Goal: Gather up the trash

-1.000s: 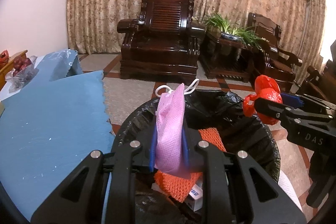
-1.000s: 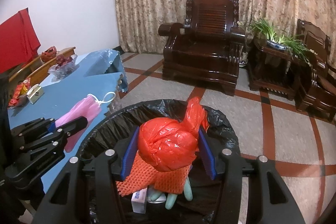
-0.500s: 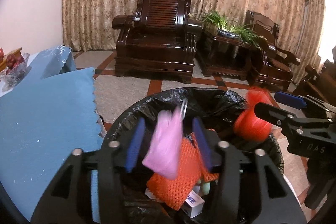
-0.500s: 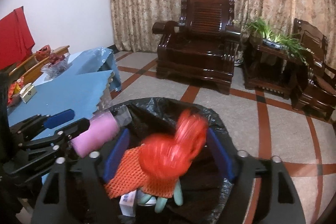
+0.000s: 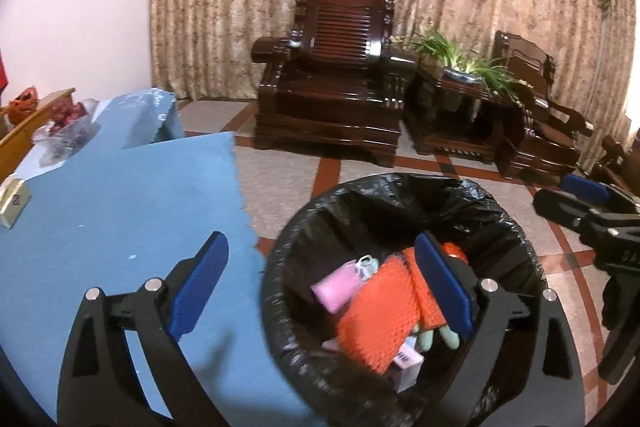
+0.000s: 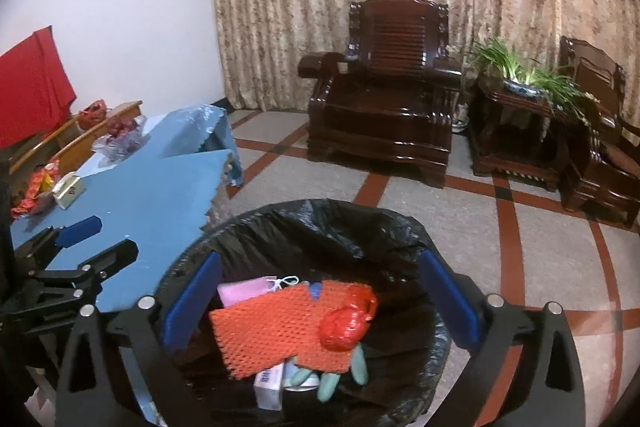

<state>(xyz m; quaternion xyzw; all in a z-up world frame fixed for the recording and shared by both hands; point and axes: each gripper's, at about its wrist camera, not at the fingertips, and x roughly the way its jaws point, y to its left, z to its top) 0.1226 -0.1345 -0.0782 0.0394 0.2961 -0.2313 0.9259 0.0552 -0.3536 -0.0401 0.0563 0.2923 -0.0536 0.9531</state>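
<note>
Beneath the wide-standing jaws, the black-lined bin [image 6: 404,227] is gaping open, trash lying low inside, its upper half offering free passage. Left of the jaws, the blue table [image 5: 120,211] is crowding the rim. Ahead, bare floor [image 6: 460,227] is stretching clear to the dark wooden armchair [image 6: 392,107].

Blue-clothed table [image 5: 120,211] with small box [image 5: 12,201], bagged fruit [image 5: 66,131]; black-lined bin [image 6: 360,227] on tiled floor [image 6: 540,267].
</note>
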